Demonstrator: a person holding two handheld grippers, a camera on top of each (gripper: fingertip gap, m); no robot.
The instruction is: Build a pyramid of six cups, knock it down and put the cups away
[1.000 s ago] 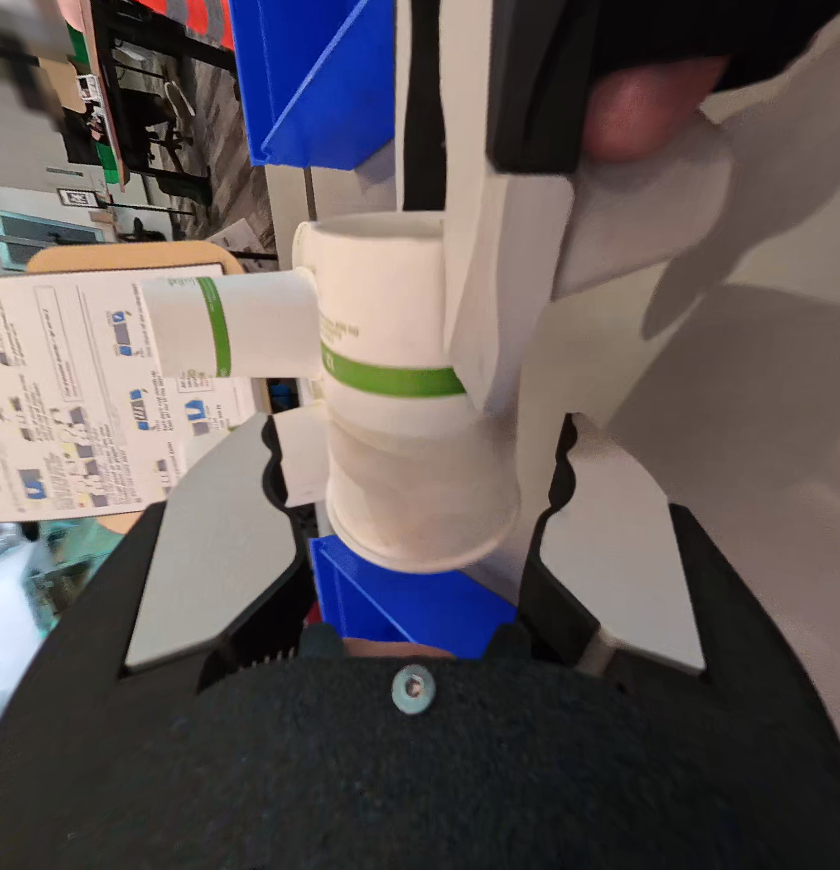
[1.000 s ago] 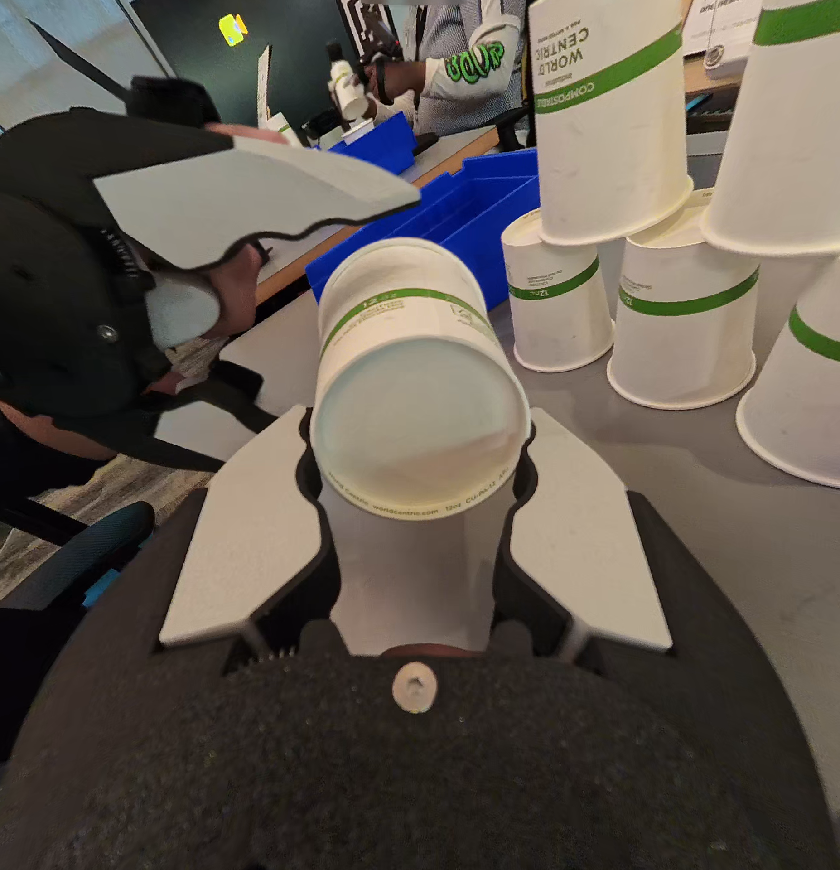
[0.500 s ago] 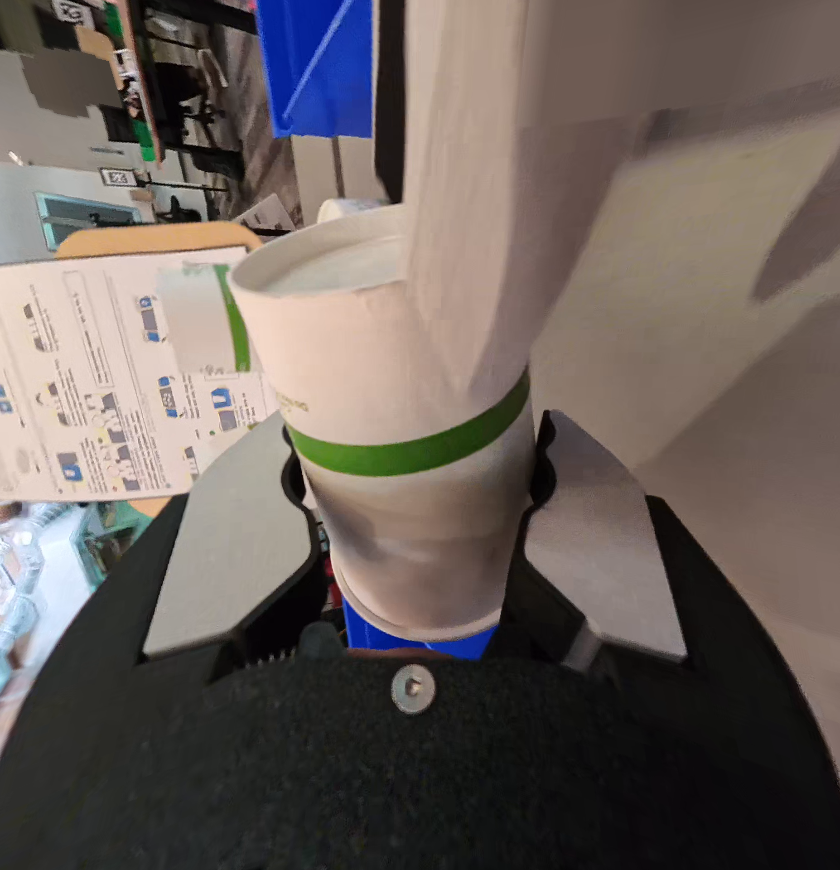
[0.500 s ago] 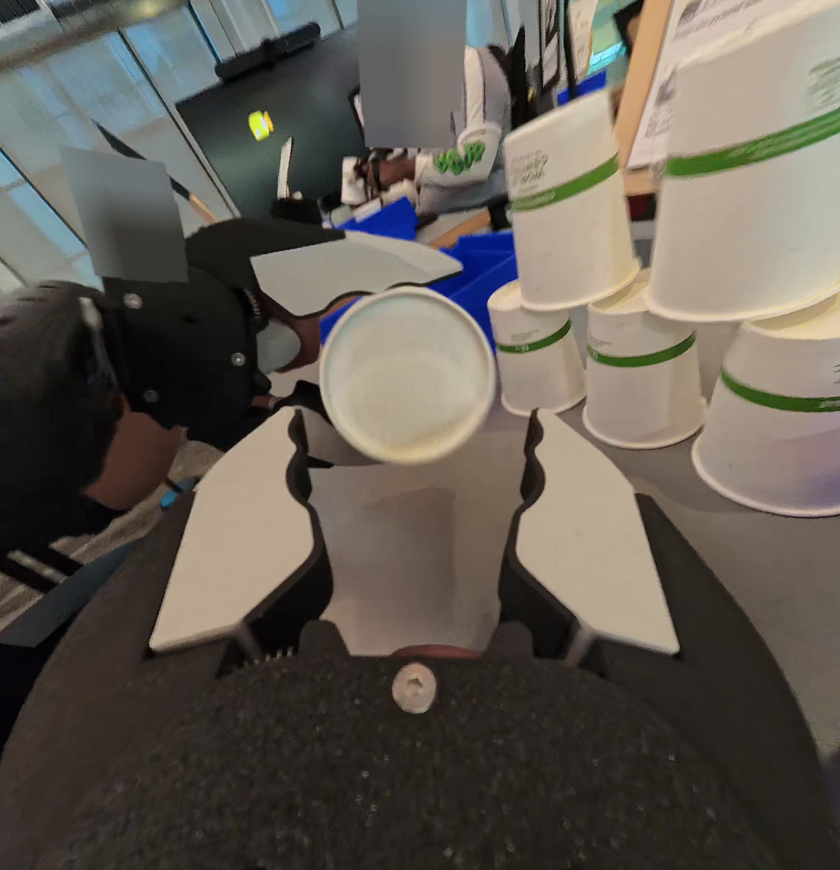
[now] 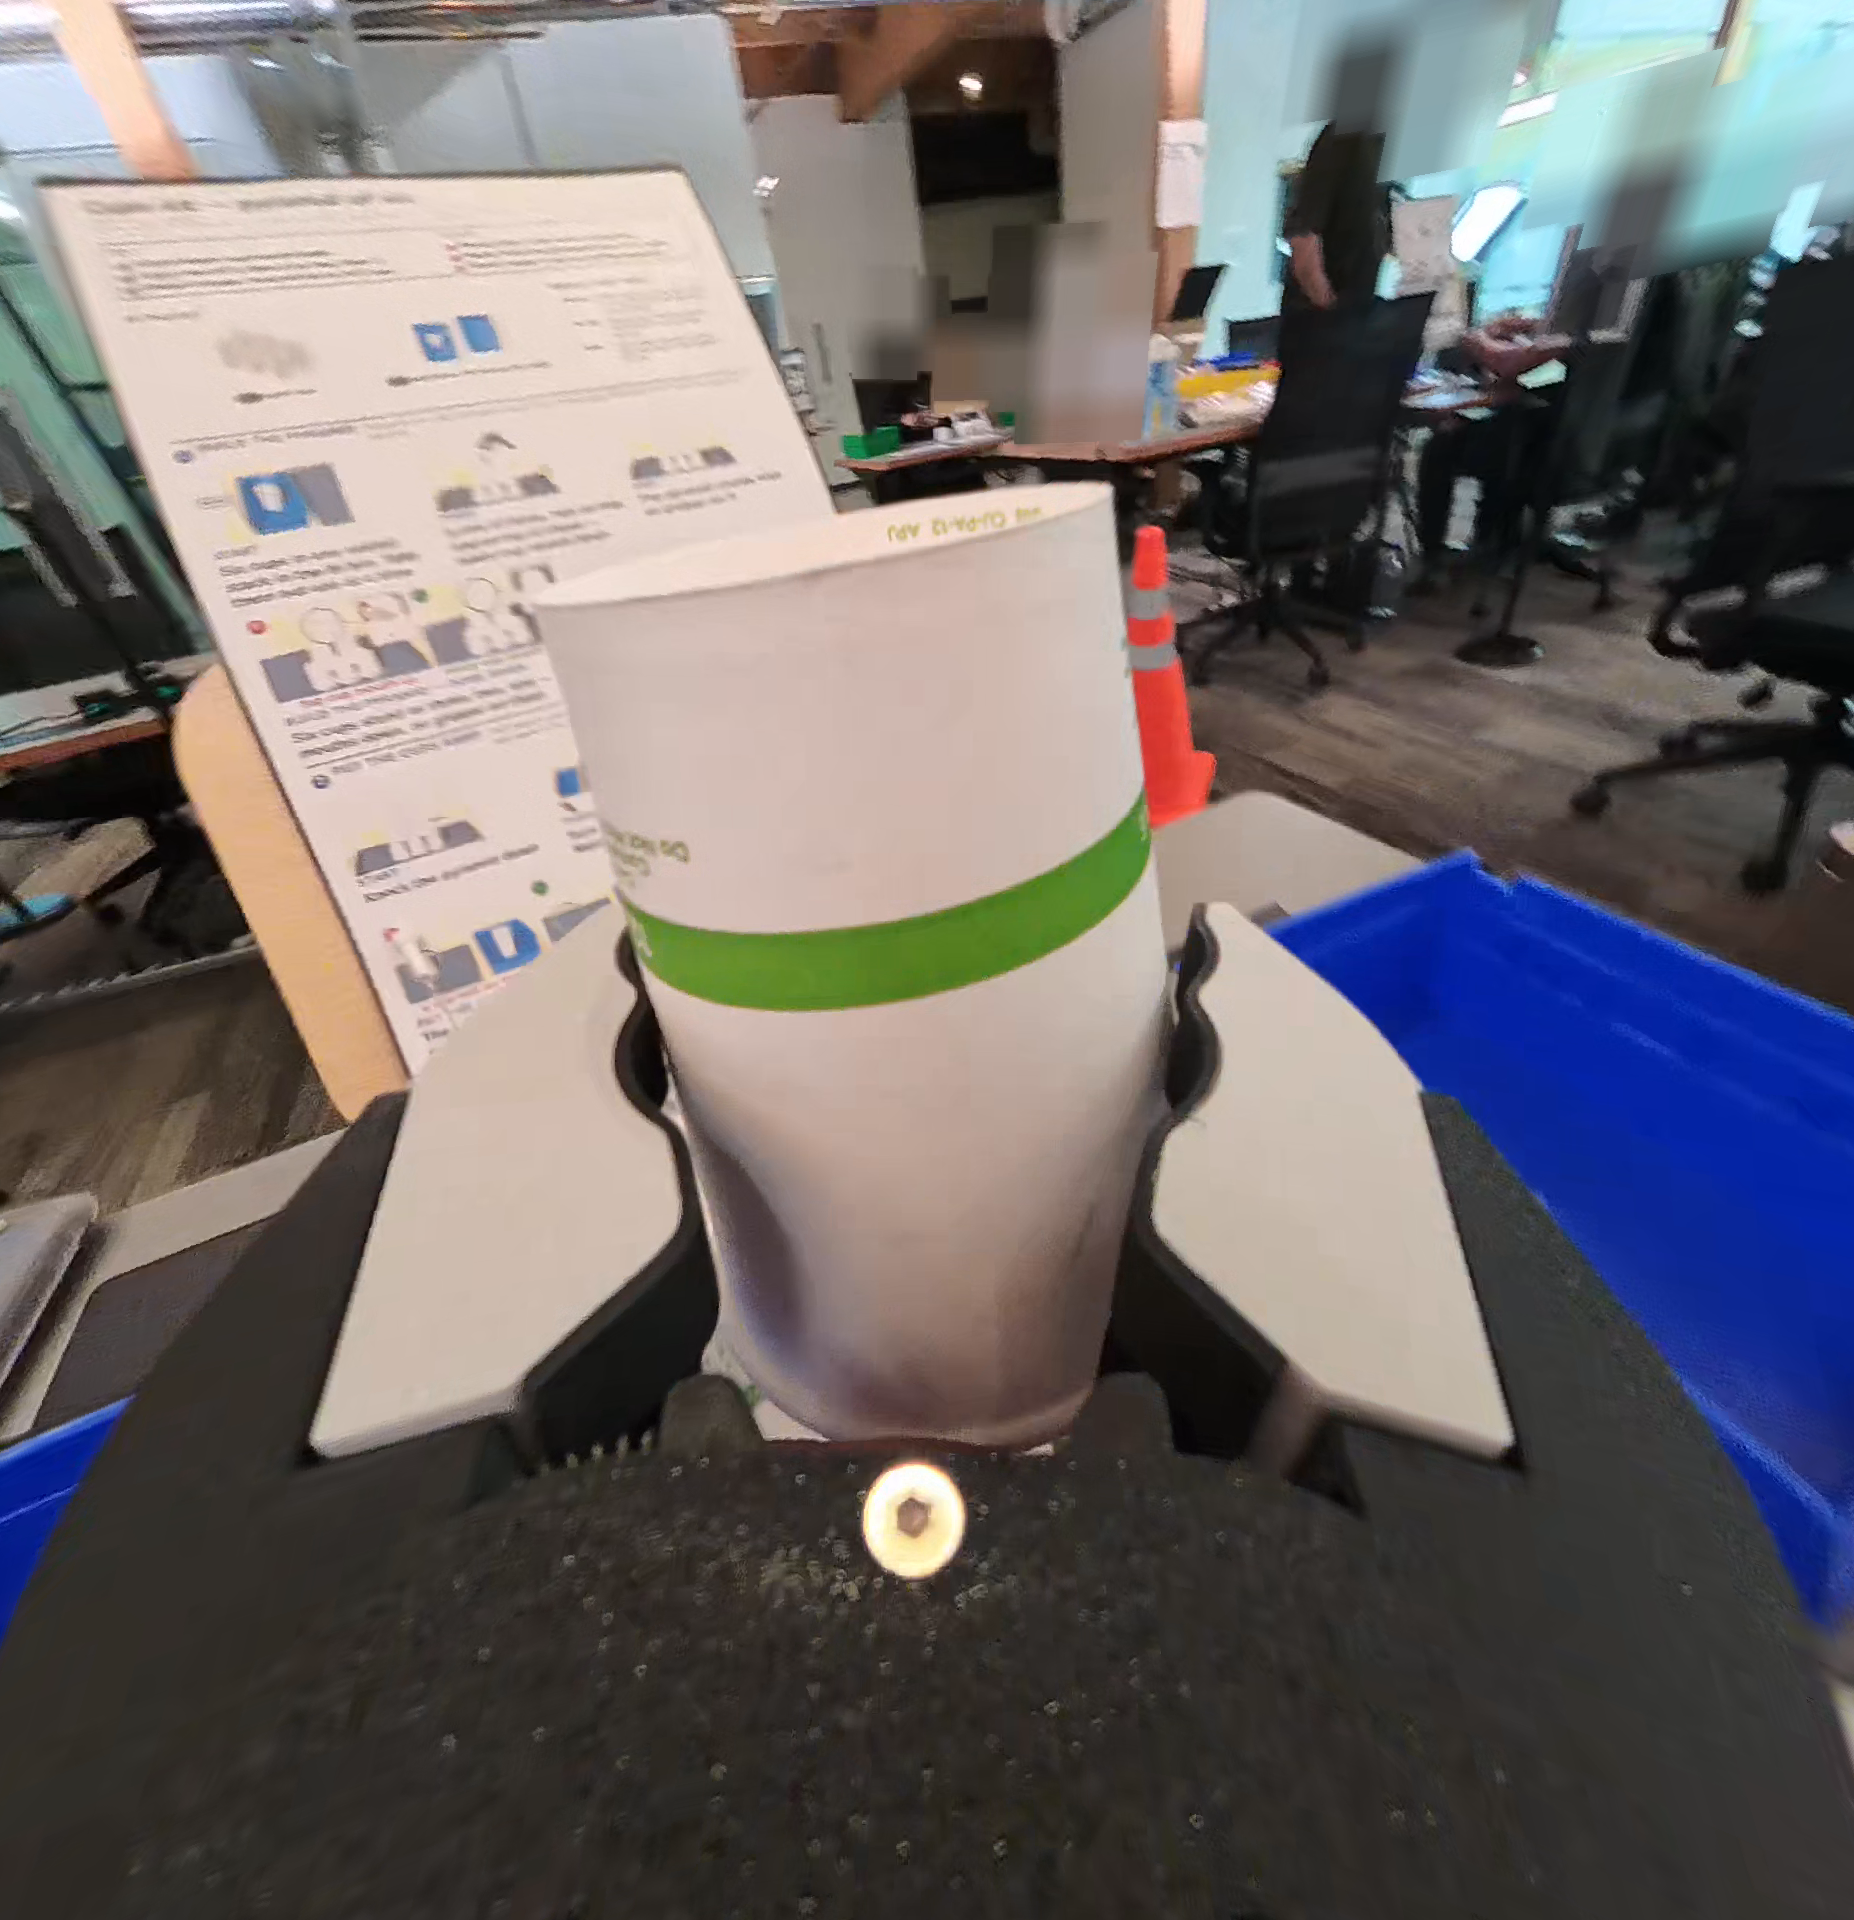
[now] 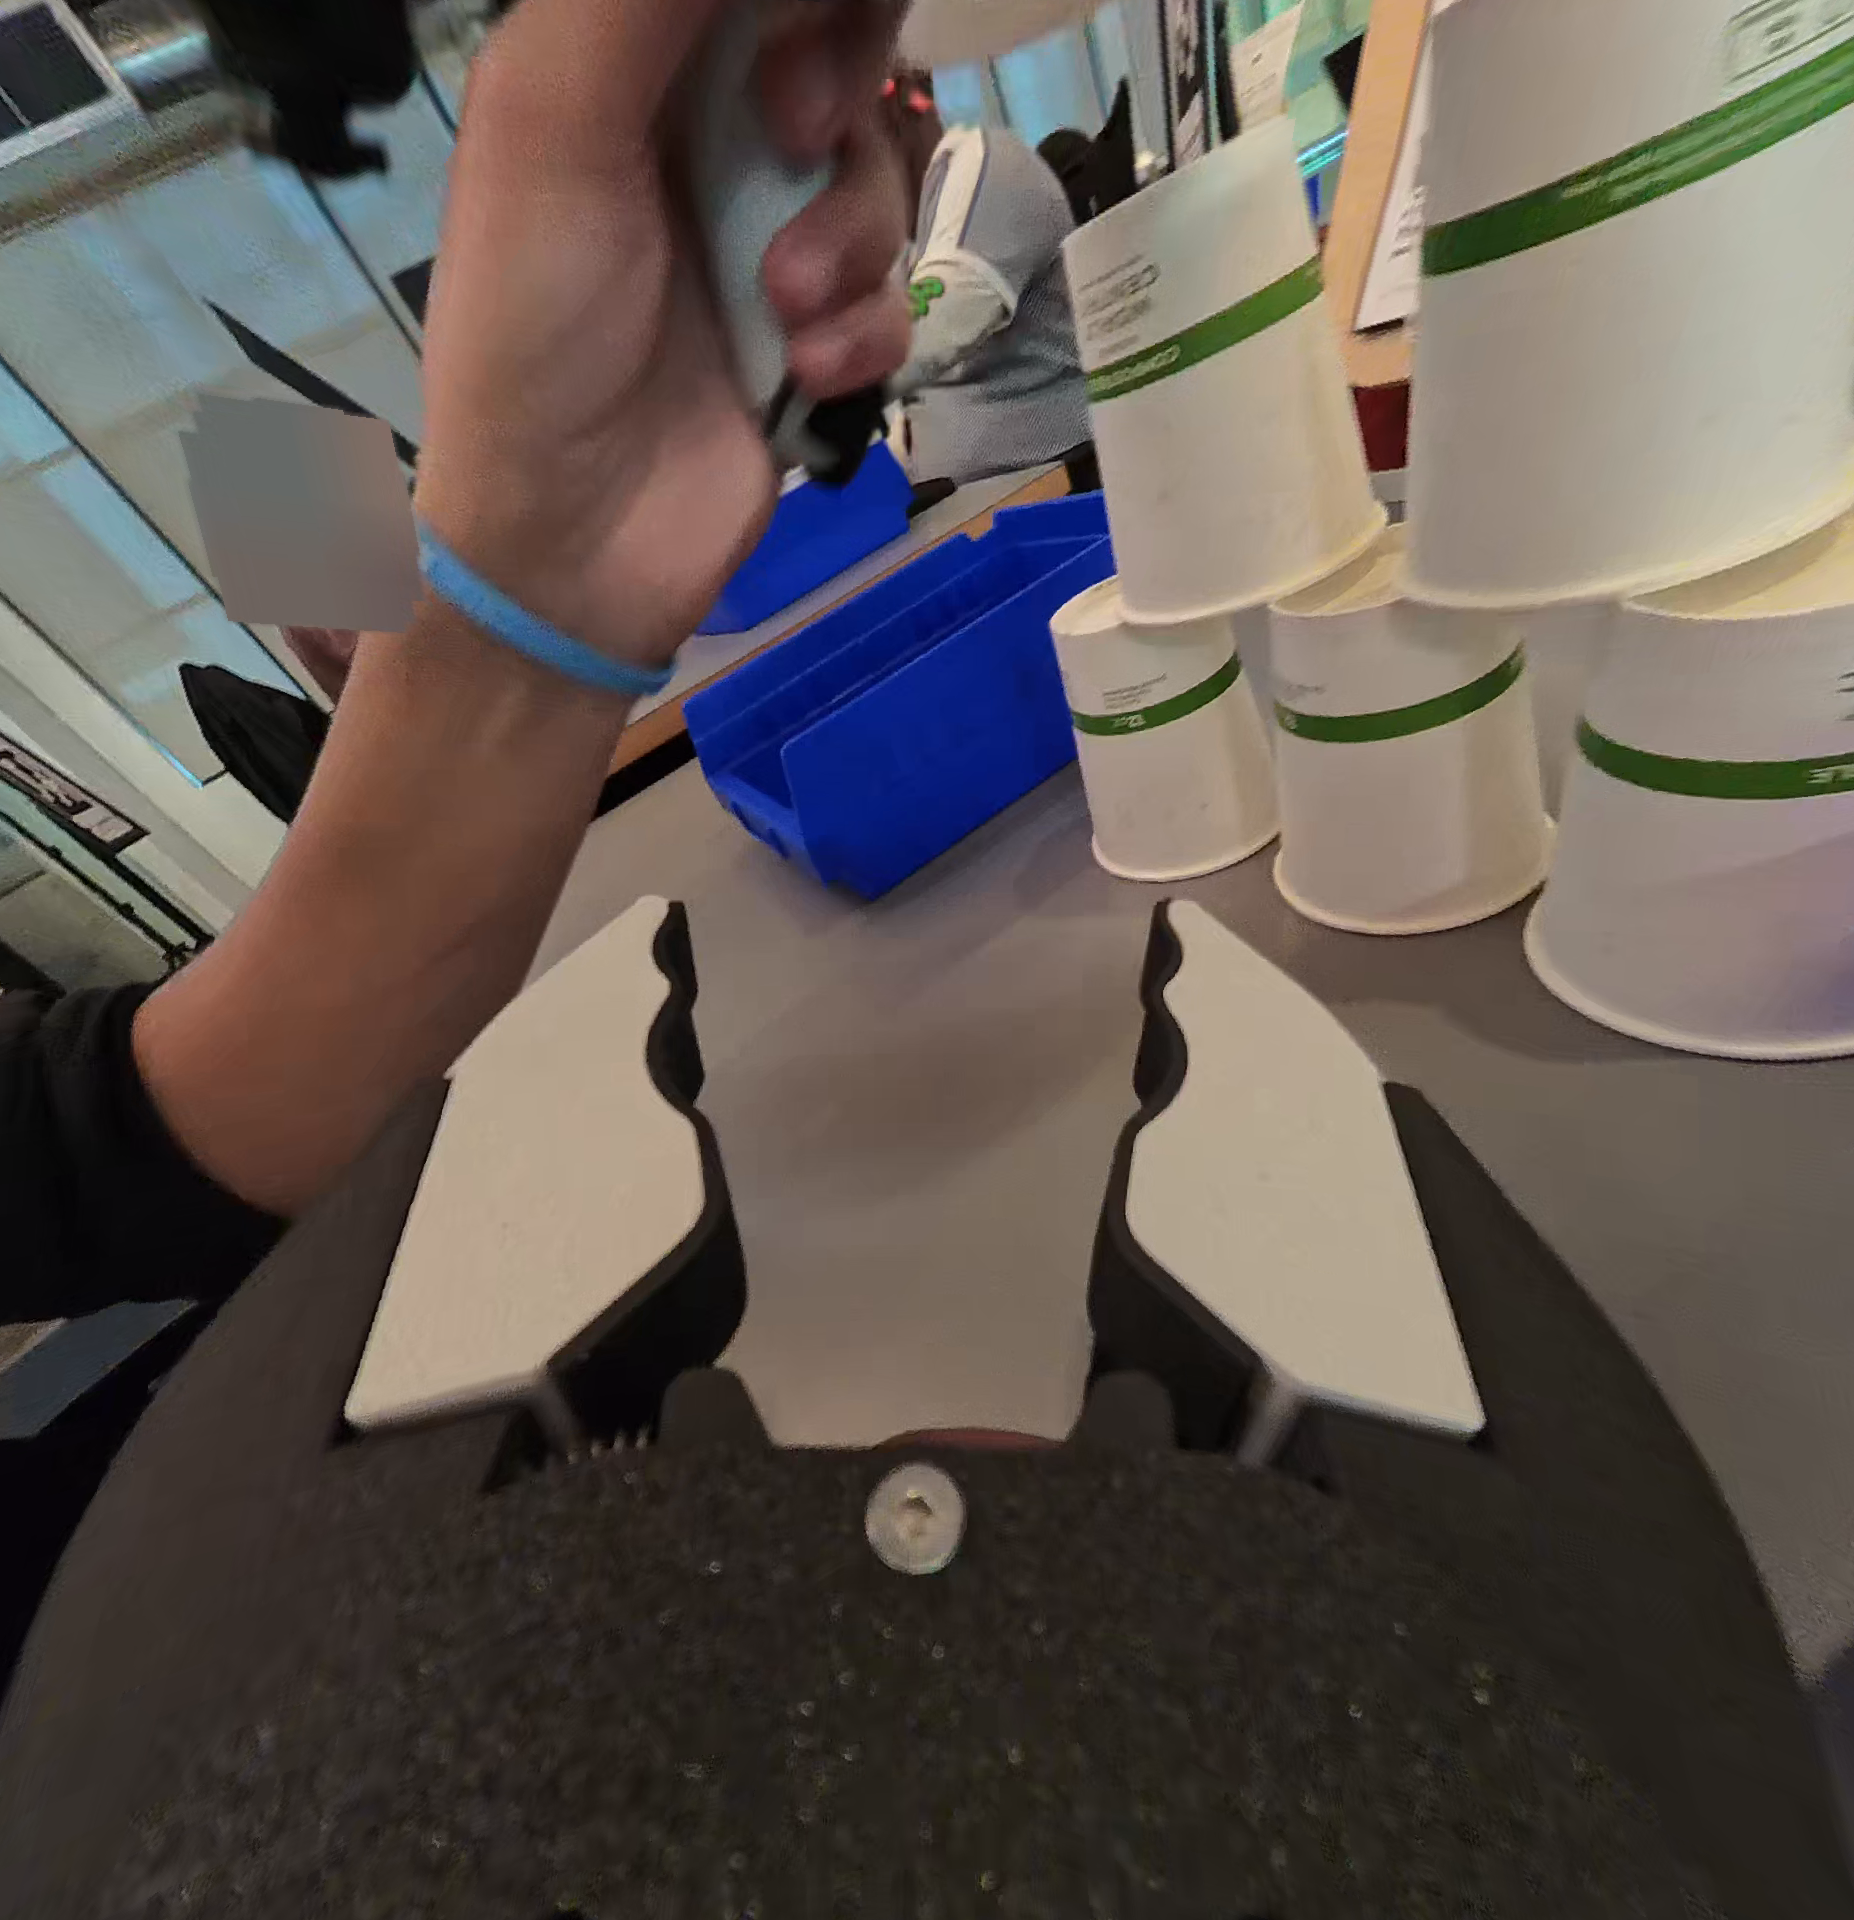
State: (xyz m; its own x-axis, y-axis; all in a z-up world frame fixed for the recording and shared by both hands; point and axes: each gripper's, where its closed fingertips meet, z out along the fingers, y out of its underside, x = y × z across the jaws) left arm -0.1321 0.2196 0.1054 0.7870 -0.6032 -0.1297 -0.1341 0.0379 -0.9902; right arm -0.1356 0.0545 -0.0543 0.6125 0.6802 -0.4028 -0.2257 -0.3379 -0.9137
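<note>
My left gripper [image 5: 918,925] is shut on a white paper cup with a green band [image 5: 871,810], held off the table with its base end pointing up and away. In the right wrist view, five matching cups stand upside down on the grey table [image 6: 902,1091]. Three are in the bottom row [image 6: 1401,769] and two rest on them [image 6: 1214,395]. My right gripper [image 6: 918,914] is open and empty, low over the table, left of the stack. The hand [image 6: 570,395] holding the left gripper is above it.
One blue bin [image 6: 902,717] lies on the table left of the stack, another [image 5: 1629,1091] is right of the left gripper. An instruction board [image 5: 403,520] stands behind the held cup, with an orange cone [image 5: 1162,675] on the floor. Office chairs and people are farther back.
The cup passed from my right gripper to my left. The left gripper closed on it, swung up and turned it upright. The right gripper opened and is now empty.
</note>
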